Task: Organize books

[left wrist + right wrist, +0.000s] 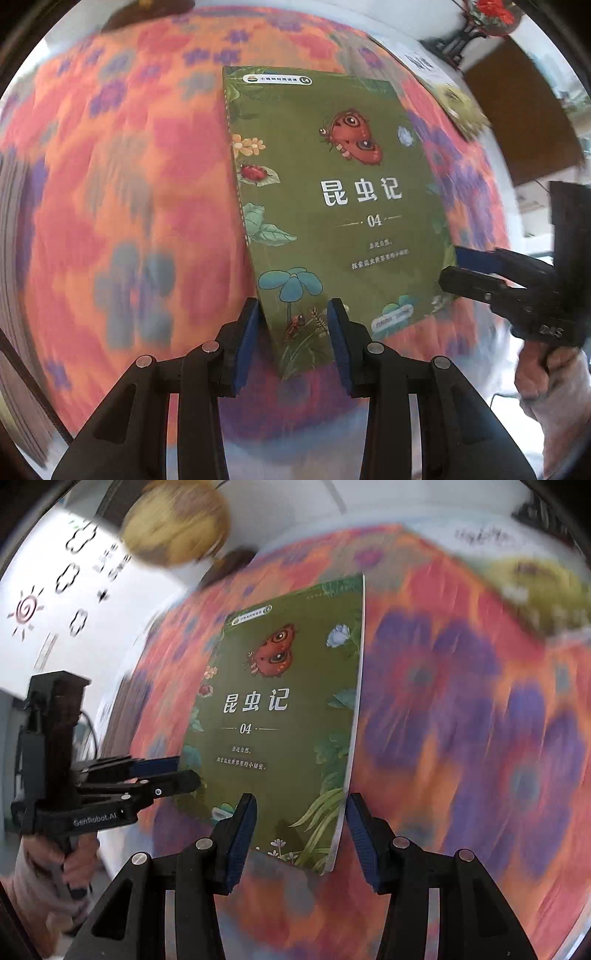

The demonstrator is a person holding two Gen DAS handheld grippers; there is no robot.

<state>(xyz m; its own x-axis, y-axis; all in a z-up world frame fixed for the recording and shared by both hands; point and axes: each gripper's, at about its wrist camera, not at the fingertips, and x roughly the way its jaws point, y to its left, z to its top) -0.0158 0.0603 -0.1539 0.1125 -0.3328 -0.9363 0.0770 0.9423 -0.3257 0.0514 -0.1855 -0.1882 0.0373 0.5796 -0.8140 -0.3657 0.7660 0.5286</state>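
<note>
A thin green book (332, 184) with a butterfly on its cover is held up over a flowered orange cloth (110, 184). It looks sharp while the cloth is blurred. My left gripper (293, 321) is shut on the book's lower left corner, which sits slanted between the blue pads. From the right wrist view, the left gripper (184, 771) clamps the left edge of the book (280, 709). My right gripper (301, 812) has its jaws wider apart around the lower right corner, and its pads do not press. The left wrist view shows the right gripper (450, 269) at the book's right edge.
Another book with a yellow-green cover (454, 99) lies at the cloth's far right edge (535, 590). A yellow round object (177, 524) and a white board with drawings (55, 609) stand beyond the cloth. A person's hand (55, 867) holds the left gripper's handle.
</note>
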